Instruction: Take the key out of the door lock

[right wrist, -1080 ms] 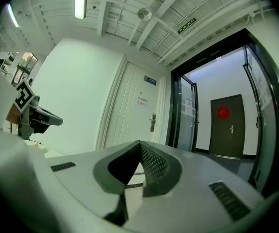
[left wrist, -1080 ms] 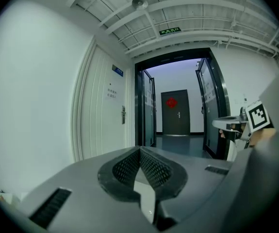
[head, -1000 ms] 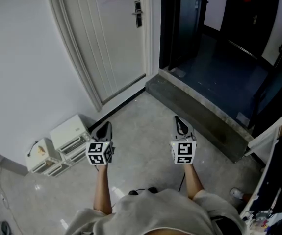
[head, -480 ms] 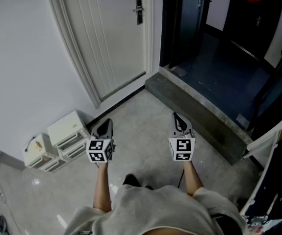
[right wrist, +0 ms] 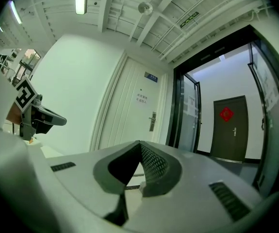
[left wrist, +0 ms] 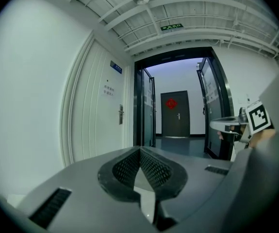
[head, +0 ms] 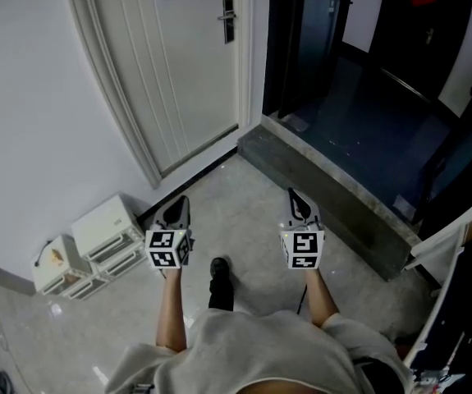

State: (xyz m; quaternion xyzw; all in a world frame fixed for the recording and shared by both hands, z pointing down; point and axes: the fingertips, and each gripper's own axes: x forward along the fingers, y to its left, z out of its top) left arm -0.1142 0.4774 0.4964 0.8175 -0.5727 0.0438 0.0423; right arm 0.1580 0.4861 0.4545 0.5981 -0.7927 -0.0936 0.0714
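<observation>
head view: the person is standing on the floor (head: pixel 244 220), well apart from the white door (head: pixel 178 64), and is holding the left claw (head: pixel 174 213) and the right claw (head: pixel 301 206) out side by side, both pointing toward it. the lock (head: pixel 228 17) is sitting high on the door's right edge. the key should be in it, but it is too small to tell here. only this view is showing the ground hazards: the white boxes (head: pixel 96 240) against the wall on the left and the raised step (head: pixel 326 191) beside the door. either could probably catch a foot or a claw on the way in.

left gripper view: the 2 jaws are meeting at their tips, so this claw is closed on nothing. this view is showing the ceiling, the green sign (left wrist: pixel 172 27) and the far dark door (left wrist: pixel 174 113), all of which the head view is cutting off. the lock is only a small dark plate here, with no key to make out.

right gripper view: this claw is also closed and empty. the lock is looking largest here, with its handle showing, and the left claw is appearing at the left edge. a closed claw reaching the lock would likely knock the key instead of gripping it, and pulling a key that is turned could jam it.
</observation>
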